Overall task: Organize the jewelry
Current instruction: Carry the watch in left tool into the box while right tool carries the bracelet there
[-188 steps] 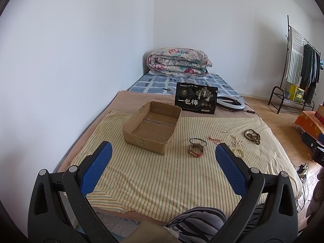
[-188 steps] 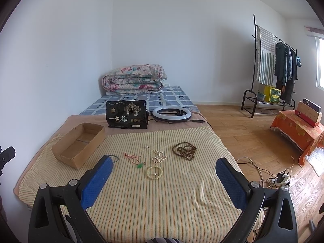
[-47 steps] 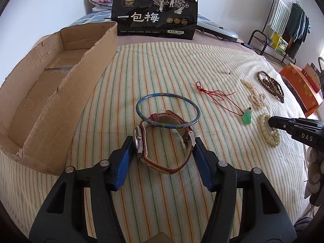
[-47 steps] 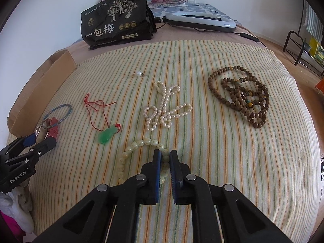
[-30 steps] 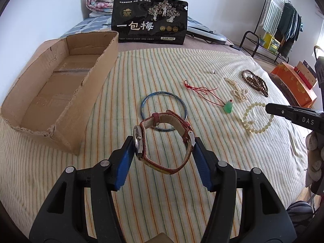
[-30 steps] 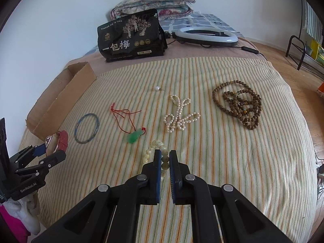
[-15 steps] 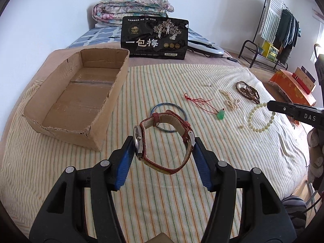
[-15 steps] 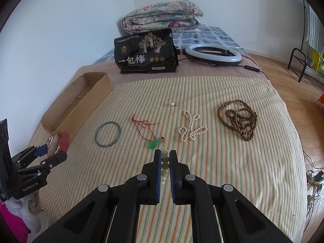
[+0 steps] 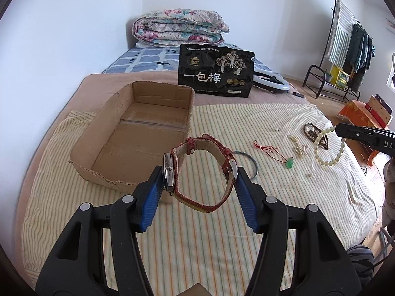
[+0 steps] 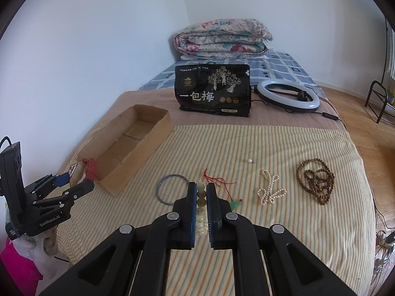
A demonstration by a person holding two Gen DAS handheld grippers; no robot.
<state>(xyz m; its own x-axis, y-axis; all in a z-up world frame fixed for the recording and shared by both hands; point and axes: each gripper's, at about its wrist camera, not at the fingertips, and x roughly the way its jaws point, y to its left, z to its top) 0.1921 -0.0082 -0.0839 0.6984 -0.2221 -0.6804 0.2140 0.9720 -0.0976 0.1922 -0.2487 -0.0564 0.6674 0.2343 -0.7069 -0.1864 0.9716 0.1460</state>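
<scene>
My left gripper (image 9: 200, 175) is shut on a red-strapped wristwatch (image 9: 201, 170) and holds it in the air just right of the open cardboard box (image 9: 138, 138). My right gripper (image 10: 201, 192) is shut on a pale bead bracelet (image 10: 200, 209), which hangs from it in the left wrist view (image 9: 329, 148). On the striped cloth lie a blue bangle (image 10: 170, 187), a red cord with a green pendant (image 10: 222, 187), a pearl strand (image 10: 270, 191), a brown bead necklace (image 10: 317, 180) and a loose pearl (image 10: 250, 160).
A black snack bag (image 10: 213, 90) stands behind the cloth, with a ring light (image 10: 287, 95) to its right and a folded quilt (image 10: 222, 38) at the bed's head. A clothes rack (image 9: 345, 49) and an orange-covered stand (image 9: 363, 109) are on the floor to the right.
Both grippers have lifted away from the cloth with their loads. The left one has carried the watch toward the box; the bracelet now hangs free above the cloth.
</scene>
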